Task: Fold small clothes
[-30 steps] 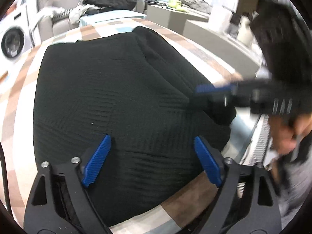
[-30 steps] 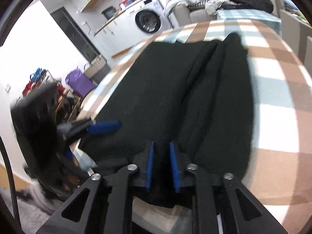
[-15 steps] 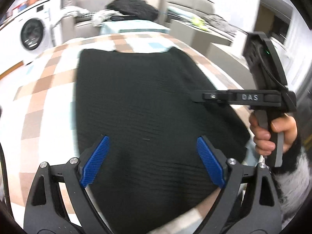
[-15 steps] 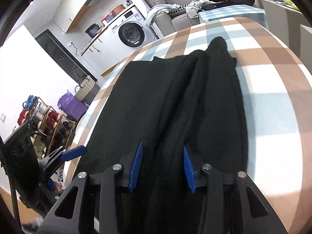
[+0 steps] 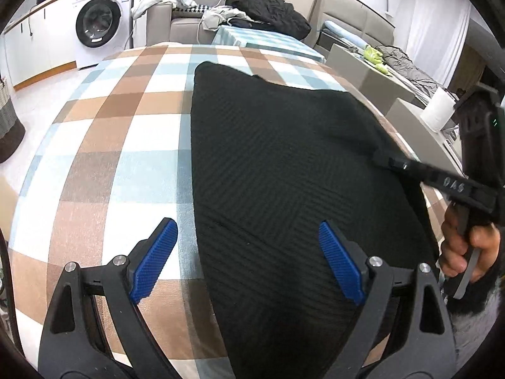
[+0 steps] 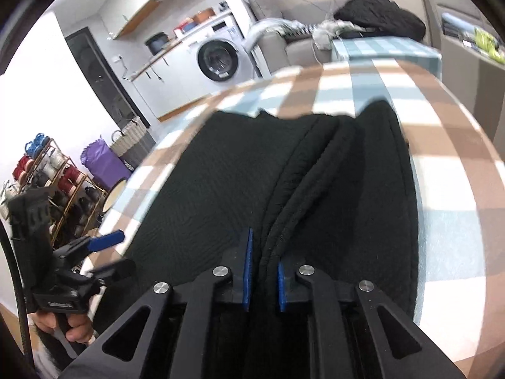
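Right wrist view, one black garment (image 6: pixel 221 189), one right gripper (image 6: pixel 262 279) pinching it

**A lived-in home, laundry corner and lounge in one room**

A white front-loading washing machine (image 5: pixel 100 28) is sitting under a wooden counter, and a grey upholstered sofa (image 5: pixel 189 22) is carrying a heap of black and white clothes (image 5: pixel 268 12). A brown, blue and white checked cloth (image 5: pixel 110 145) is covering the table. A purple laundry bag (image 6: pixel 104 164) and a metal shoe rack (image 6: pixel 53 177) are standing against the wall.
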The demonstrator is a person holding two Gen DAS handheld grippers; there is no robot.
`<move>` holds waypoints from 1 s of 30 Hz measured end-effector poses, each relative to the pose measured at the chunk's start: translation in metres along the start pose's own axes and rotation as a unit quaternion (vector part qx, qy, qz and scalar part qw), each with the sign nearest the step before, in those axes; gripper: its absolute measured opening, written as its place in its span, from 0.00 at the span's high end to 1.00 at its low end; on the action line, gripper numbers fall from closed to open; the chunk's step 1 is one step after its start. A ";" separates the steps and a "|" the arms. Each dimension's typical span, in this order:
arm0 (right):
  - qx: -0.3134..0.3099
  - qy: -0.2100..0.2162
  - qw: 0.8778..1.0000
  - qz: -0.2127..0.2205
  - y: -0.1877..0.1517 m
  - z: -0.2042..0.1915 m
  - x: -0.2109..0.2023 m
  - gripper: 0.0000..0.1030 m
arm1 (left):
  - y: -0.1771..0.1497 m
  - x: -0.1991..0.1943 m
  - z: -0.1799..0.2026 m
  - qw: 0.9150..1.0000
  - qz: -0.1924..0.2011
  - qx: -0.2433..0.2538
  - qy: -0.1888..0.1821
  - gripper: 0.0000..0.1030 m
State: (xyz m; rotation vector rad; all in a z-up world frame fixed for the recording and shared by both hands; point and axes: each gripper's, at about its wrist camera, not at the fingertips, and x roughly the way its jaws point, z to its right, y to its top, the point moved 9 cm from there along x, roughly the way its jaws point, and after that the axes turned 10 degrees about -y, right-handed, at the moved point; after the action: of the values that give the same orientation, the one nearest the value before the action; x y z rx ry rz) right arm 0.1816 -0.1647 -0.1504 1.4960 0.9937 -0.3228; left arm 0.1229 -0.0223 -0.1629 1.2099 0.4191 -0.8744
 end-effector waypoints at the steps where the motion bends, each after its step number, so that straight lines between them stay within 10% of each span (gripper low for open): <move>1: -0.004 -0.001 1.000 0.011 0.006 -0.001 -0.008 0.89 | 0.000 -0.001 0.001 1.000 0.001 0.002 -0.001 0.13; 11: 0.034 -0.079 0.996 -0.001 0.000 0.064 -0.015 0.90 | -0.002 0.012 0.003 1.000 -0.013 -0.003 -0.003 0.13; 30: 0.122 -0.045 0.991 -0.028 -0.047 0.103 -0.036 0.75 | -0.015 0.032 0.016 0.999 -0.036 -0.013 -0.034 0.15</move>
State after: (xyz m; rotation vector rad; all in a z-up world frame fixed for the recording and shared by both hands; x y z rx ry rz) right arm 0.1618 -0.2784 -0.1785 1.6595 0.9501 -0.5648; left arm 0.1291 -0.0498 -0.1894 1.1443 0.4206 -0.9661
